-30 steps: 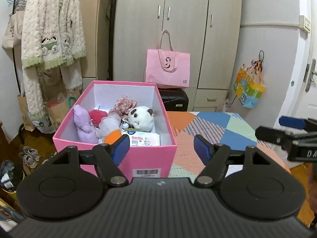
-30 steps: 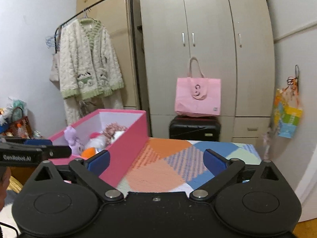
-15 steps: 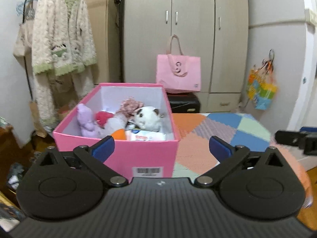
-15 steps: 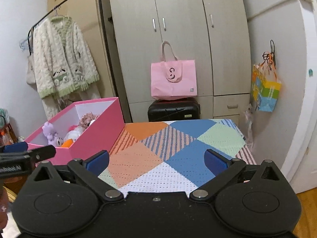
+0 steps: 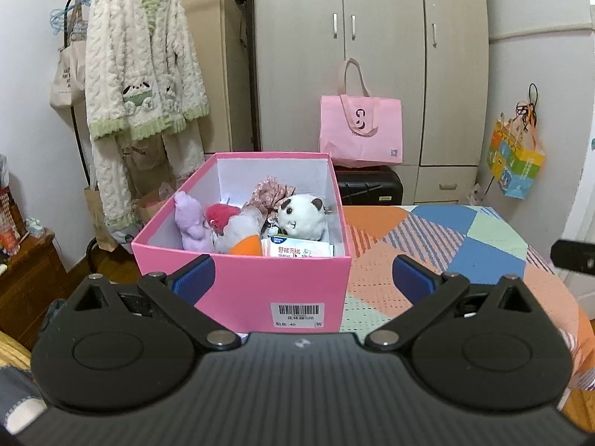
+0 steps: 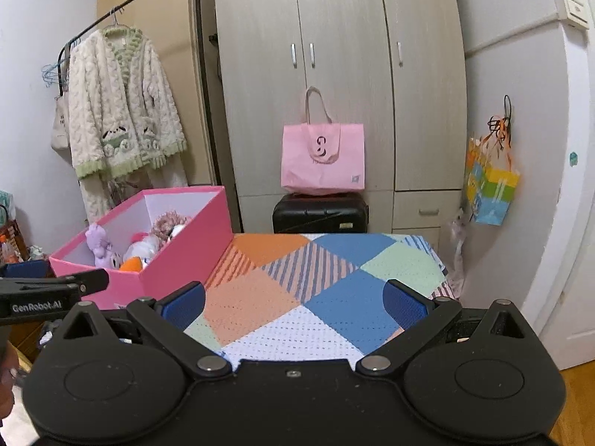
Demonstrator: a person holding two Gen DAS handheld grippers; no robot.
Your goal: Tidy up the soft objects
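The pink box (image 5: 241, 282) holding the soft toys (image 5: 297, 215) sits straight ahead of the left gripper (image 5: 303, 278), its long side running away from the fingers. The right gripper (image 6: 295, 304) faces bare worktop (image 6: 334, 282) right of the box. Both grippers' fingers stand wide apart, empty; the left is nearer.

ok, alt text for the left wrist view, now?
An open pink box sits on a patchwork tablecloth, holding soft toys: a white plush, a purple plush and others. The left gripper stands wide open and empty before it; a wardrobe is behind.
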